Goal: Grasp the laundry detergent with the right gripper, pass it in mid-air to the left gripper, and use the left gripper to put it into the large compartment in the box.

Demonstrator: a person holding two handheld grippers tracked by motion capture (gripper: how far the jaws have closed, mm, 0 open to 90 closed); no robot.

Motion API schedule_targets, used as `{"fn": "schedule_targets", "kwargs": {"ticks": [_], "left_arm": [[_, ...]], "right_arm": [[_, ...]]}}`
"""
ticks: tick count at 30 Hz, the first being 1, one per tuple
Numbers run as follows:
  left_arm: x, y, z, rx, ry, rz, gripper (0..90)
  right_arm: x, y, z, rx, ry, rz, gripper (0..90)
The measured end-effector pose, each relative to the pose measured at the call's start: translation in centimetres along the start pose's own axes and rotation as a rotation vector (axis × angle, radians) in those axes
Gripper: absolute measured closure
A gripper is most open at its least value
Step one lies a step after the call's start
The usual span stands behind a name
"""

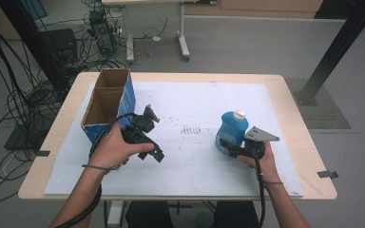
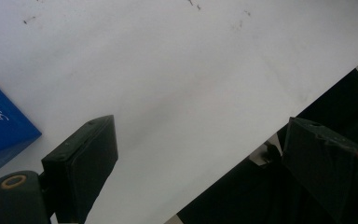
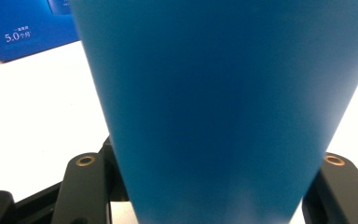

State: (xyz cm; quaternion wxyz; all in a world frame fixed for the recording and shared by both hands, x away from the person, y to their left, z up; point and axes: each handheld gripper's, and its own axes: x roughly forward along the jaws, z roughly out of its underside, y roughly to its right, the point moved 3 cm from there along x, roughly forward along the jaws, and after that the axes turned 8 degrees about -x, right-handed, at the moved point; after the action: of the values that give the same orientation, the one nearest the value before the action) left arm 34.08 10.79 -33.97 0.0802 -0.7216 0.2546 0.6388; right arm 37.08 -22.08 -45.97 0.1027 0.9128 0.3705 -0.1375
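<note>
Far left on the counter: a box, open-topped, two brown compartments, blue outer walls, standing on a white sheet. Both compartments look empty from above, though the bottoms are in shadow.

Just right of the box: left hand around the left gripper, held over the sheet, fingers spread wide with nothing between them but bare white sheet. A blue corner of the box at the left edge of the left gripper view.

Middle of the sheet: faint dark marks, nothing else.

Right of centre: a bottle, blue plastic with a white cap, upright on the sheet, well apart from the box. Right gripper pressed up to its lower body, a finger on either flank, apparently clamped on it, bottle still standing.

Handling, as a judgement: smooth, glossy, tapering walls, so likely slippery and prone to squirting upward out of a squeeze; thin plastic, probably giving a little under pressure; weight unknown, contents not visible. Best hold low and across the broad body, where the fingers sit now, not at the narrow cap.
</note>
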Motion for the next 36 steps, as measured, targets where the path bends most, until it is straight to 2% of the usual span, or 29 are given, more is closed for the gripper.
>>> {"fn": "schedule_targets", "kwargs": {"ticks": [36], "left_arm": [[0.21, 0.43, -0.30, 0.008, -0.006, 0.000, 10.7]], "right_arm": [[-0.01, -0.03, 0.06, -0.005, 0.009, 0.002, 40.0]]}}
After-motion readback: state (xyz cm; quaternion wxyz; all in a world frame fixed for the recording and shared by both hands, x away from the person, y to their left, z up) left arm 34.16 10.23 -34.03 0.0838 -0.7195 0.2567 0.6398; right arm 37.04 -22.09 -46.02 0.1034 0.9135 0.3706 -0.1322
